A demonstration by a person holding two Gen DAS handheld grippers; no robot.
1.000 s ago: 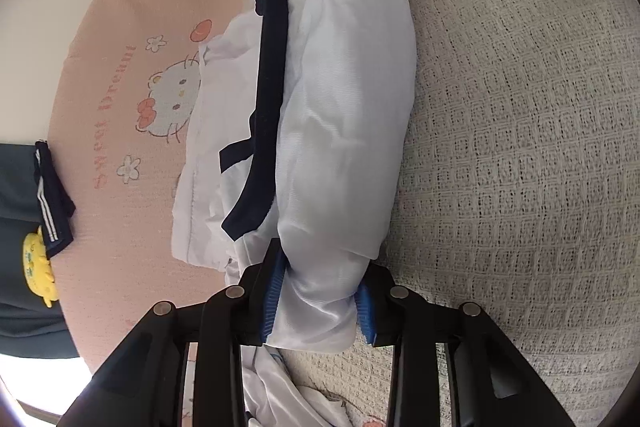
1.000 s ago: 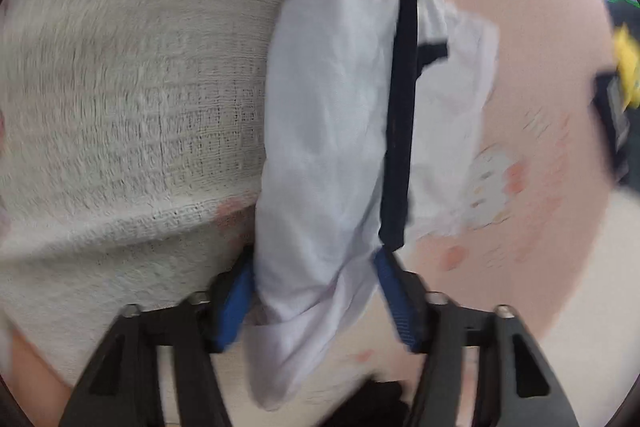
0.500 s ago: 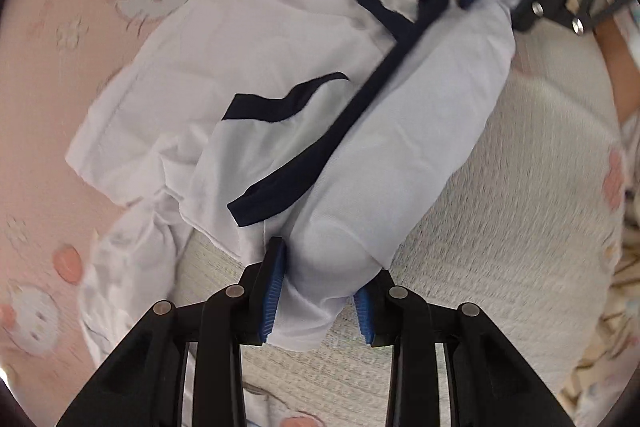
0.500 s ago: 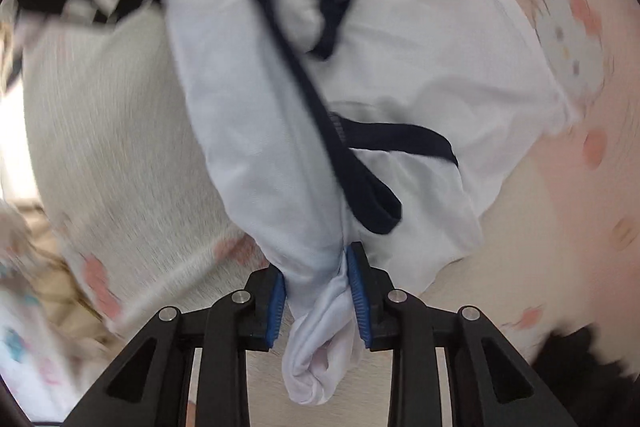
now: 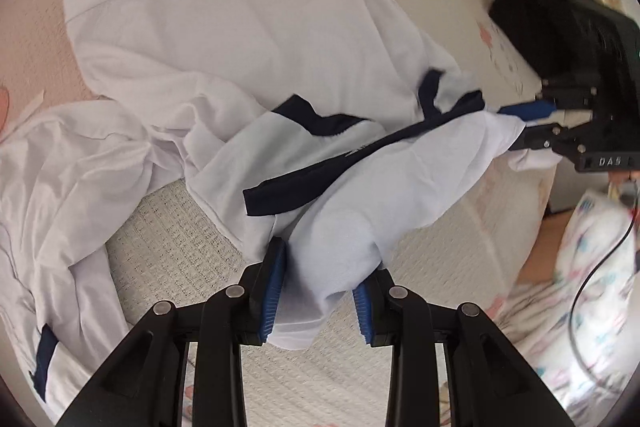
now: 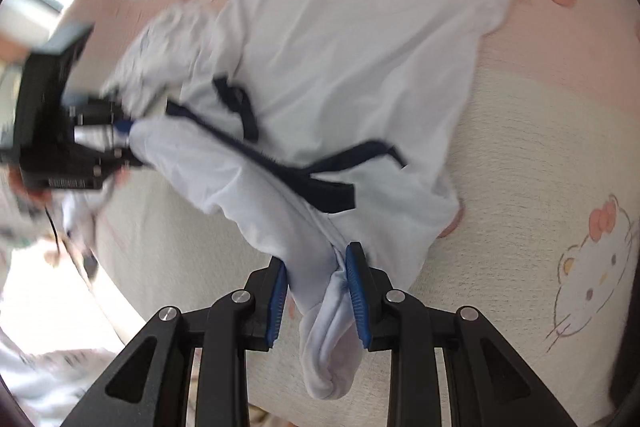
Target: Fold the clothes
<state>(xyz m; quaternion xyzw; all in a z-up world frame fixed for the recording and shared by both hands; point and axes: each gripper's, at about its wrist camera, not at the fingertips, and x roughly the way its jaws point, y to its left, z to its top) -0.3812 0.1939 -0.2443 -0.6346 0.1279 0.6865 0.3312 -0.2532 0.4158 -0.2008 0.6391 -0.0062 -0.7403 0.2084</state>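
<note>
Together, the left gripper [image 5: 318, 289] and right gripper [image 6: 318, 297] had their jaws clamped on bunched folds of the thin white navy-trimmed shirt [image 5: 248, 39], stretched over the pink cartoon-print bedsheet [image 6: 560, 155].

"DAS" in white on right tool [image 5: 532, 123] black body; rest illegible.

A white shirt [image 5: 248, 39] with navy trim [image 5: 320, 167] lies rumpled ahead of both claws, one bunched edge pinched between each.
</note>
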